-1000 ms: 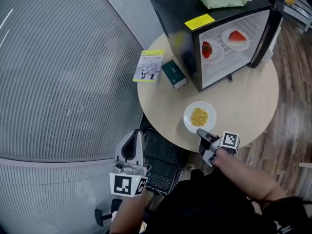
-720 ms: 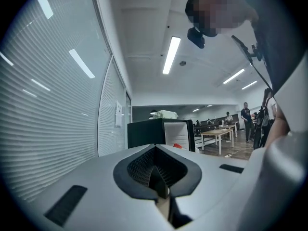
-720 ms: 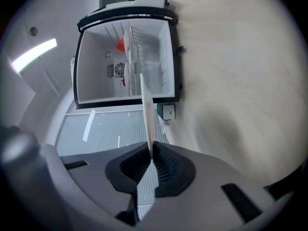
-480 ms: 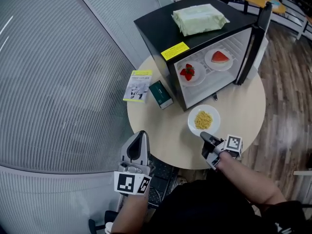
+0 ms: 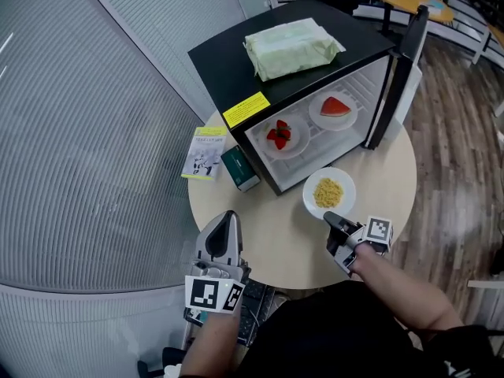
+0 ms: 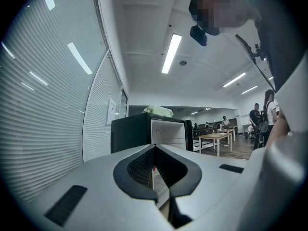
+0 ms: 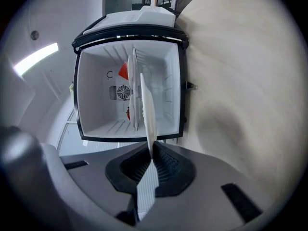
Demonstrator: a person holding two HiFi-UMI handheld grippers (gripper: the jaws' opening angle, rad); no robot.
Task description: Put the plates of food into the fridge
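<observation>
A white plate of yellow noodles (image 5: 328,192) hangs just above the round table (image 5: 272,239), close to the open black fridge (image 5: 236,69). My right gripper (image 5: 330,218) is shut on its near rim. In the right gripper view the plate (image 7: 146,110) shows edge-on, running from the shut jaws of the right gripper (image 7: 150,154) toward the white fridge interior (image 7: 96,95). On the fridge shelf sit a strawberry plate (image 5: 280,137) and a watermelon plate (image 5: 335,109). My left gripper (image 5: 227,216) is shut on nothing over the table's near-left edge; the same left gripper (image 6: 155,159) faces the fridge (image 6: 139,131).
The fridge door (image 5: 398,73) stands open to the right. A green packet (image 5: 293,47) lies on the fridge top. A booklet (image 5: 206,151) and a dark green box (image 5: 240,168) lie on the table left of the fridge. Slatted wall panels are on the left, wood floor on the right.
Both grippers have moved forward toward the fridge. The noodle plate, still gripped, is now nearer the fridge opening. The left gripper has come over the table's edge.
</observation>
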